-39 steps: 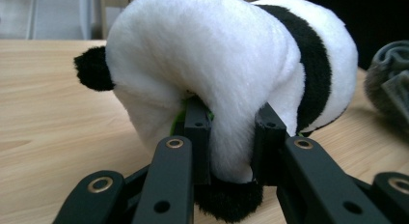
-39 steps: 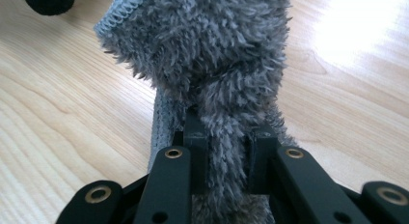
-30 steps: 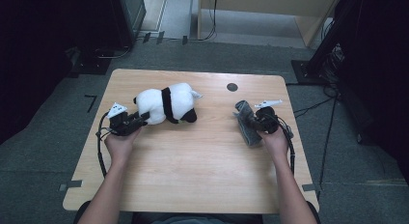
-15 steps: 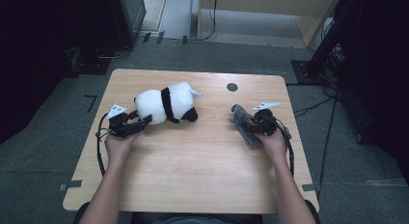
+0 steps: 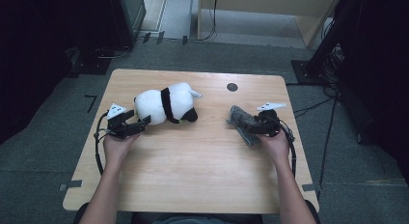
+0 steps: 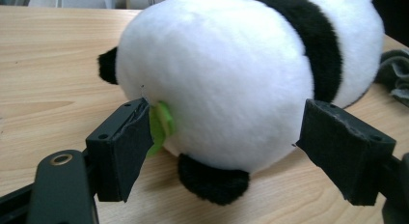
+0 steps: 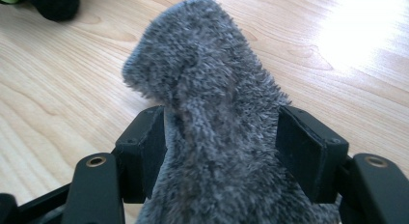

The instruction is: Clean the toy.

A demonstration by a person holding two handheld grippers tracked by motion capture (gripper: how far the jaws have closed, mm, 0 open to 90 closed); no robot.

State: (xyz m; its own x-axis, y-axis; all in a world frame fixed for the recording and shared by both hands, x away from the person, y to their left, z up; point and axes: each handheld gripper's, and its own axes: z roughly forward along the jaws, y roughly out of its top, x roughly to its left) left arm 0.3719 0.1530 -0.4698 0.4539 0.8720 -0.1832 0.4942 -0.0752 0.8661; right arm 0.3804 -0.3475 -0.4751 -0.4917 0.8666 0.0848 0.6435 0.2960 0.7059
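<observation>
The round white-and-black plush panda toy [image 5: 166, 104] lies on its side on the far left part of the light wooden table [image 5: 193, 175]. The left hand-held gripper [image 5: 137, 125] sits at its near-left end; its jaws have just been opening and now stand apart around the panda's white rump, one pad brushing a small green tag [image 6: 160, 127], the other clear of the fur. The crumpled grey fuzzy cloth [image 5: 242, 122] lies on the right side of the table. The right hand-held gripper [image 5: 253, 127] straddles it with jaws just opened, the pile [image 7: 217, 137] filling the gap without being visibly squeezed.

Risks, as I judge them: the fluffy cloth may cling to the pads and drag along if the right hand pulls back, and the rounded panda could roll or be nudged if the left jaw catches the tag or the fur.
</observation>
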